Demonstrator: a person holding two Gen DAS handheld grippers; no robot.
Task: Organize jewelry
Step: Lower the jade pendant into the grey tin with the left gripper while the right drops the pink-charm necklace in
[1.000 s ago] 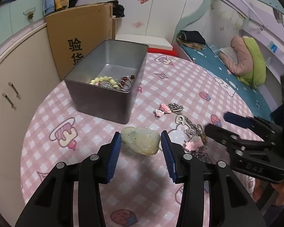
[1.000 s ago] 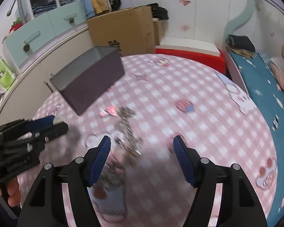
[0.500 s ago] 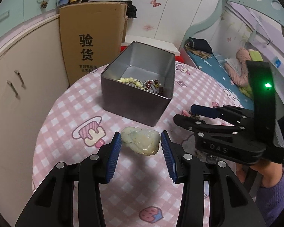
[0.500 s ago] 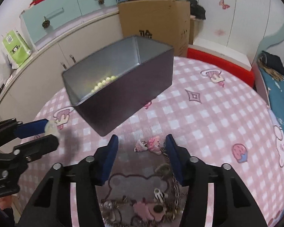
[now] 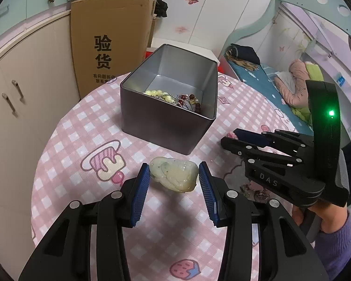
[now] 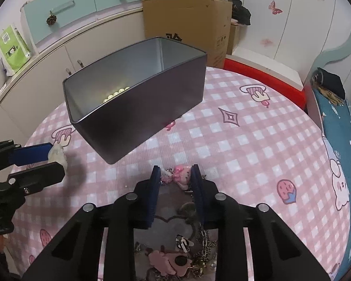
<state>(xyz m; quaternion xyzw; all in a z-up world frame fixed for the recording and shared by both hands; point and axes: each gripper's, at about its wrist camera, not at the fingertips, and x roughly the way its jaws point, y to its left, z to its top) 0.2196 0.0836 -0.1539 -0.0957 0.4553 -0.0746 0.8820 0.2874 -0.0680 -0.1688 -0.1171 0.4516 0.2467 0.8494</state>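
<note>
- The round desk [image 5: 65, 140] with its pink checked cloth carries everything; its near edge is cut off in both wrist views.
- The grey metal tin [image 5: 170, 126] stands open at about 12 o'clock from the left gripper, with beaded bracelets [image 5: 175, 98] already lying on its floor. From the right wrist view its near wall hides all but a few pale beads.
- The left gripper [image 5: 174, 175] has its fingers closed on the pale jade carving [image 5: 174, 175], carried above the cloth just short of the tin. I judge it hard, smooth and fairly heavy, so slippery and liable to chip if dropped; the broad flanks are the place to pinch.
- The right gripper [image 6: 175, 178] has its fingers narrowed round the pink charms [image 6: 182, 175], at about 5 o'clock from the tin. Whether the pads actually bite I cannot tell.
- Those charms look light and rigid, but the chain [image 6: 203, 236] trailing toward 6 o'clock is limp and could snag. The tangle of pieces there is partly masked by the fingers and hard to sort out.
</note>
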